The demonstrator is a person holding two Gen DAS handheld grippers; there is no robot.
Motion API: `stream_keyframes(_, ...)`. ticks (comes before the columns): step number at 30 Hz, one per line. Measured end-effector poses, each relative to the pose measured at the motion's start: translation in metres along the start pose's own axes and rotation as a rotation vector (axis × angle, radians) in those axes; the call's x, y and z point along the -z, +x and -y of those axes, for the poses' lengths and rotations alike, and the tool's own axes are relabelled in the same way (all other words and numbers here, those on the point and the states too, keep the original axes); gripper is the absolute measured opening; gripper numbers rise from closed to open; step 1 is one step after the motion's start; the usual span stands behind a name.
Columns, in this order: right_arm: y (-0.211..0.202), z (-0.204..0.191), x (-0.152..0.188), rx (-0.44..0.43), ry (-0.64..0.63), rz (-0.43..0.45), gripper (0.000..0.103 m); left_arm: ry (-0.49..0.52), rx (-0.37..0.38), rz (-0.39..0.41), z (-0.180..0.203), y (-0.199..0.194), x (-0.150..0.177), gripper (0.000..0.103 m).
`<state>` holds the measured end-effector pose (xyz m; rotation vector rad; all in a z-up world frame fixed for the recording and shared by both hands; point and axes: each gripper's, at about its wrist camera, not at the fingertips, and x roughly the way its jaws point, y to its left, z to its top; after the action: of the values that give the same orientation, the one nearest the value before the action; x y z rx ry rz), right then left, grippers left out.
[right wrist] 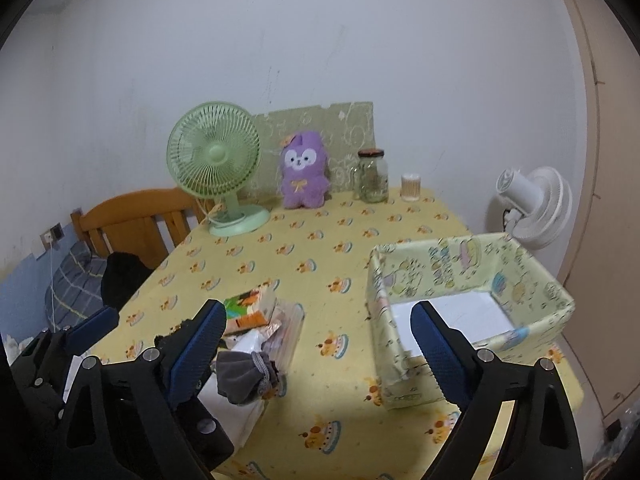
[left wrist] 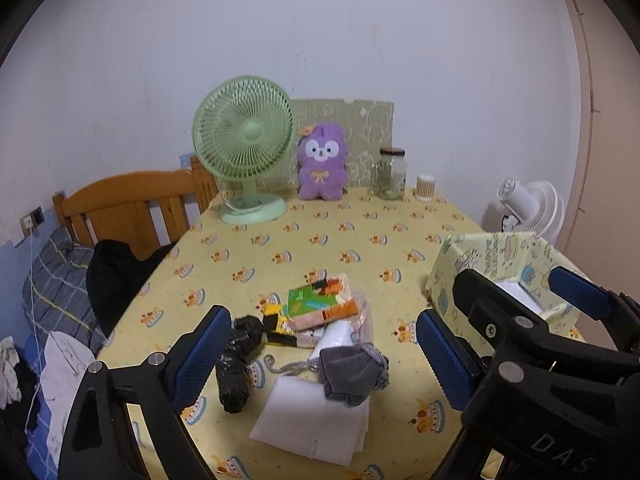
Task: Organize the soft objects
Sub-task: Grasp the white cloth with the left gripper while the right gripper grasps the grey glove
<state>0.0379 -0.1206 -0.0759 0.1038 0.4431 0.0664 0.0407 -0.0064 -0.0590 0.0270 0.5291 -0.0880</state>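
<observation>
My left gripper [left wrist: 322, 350] hangs with jaws wide and empty over the pile near the table's [left wrist: 340, 240] front edge. The black bundle [left wrist: 236, 364] lies lengthwise, pointing away from me, left of the grey pouch [left wrist: 350, 376]. My right gripper [right wrist: 316, 350], equally wide and empty, hangs beside the patterned box [right wrist: 472, 280].

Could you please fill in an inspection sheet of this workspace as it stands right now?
Surface: table under a yellow cake-print cloth.
Job's things: grey pouch, black bag, white sheet and packets piled at the near edge; fabric box at the right, only white lining seen inside.
Clutter: green fan, purple plush, jar, swab pot along the wall.
Grippers: left gripper and right gripper open, holding nothing.
Cables: white cord from the wall socket.
Surroundings: bed, white fan.
</observation>
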Motion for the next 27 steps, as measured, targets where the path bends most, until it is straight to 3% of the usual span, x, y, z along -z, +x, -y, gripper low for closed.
stream_keyframes(5, 0.016, -0.006, 0.012, -0.035, -0.016, -0.023, 0.094, 0.004, 0.034, -0.031, -0.004, 0.013, 0.013, 0.094)
stream_keyframes(16, 0.051, -0.031, 0.039, -0.085, -0.066, -0.141, 0.091, -0.002, 0.024, -0.137, -0.016, 0.039, 0.040, 0.094)
stream_keyframes(27, 0.085, -0.046, 0.054, -0.090, -0.105, -0.239, 0.091, -0.025, 0.052, -0.206, -0.027, 0.059, 0.056, 0.095)
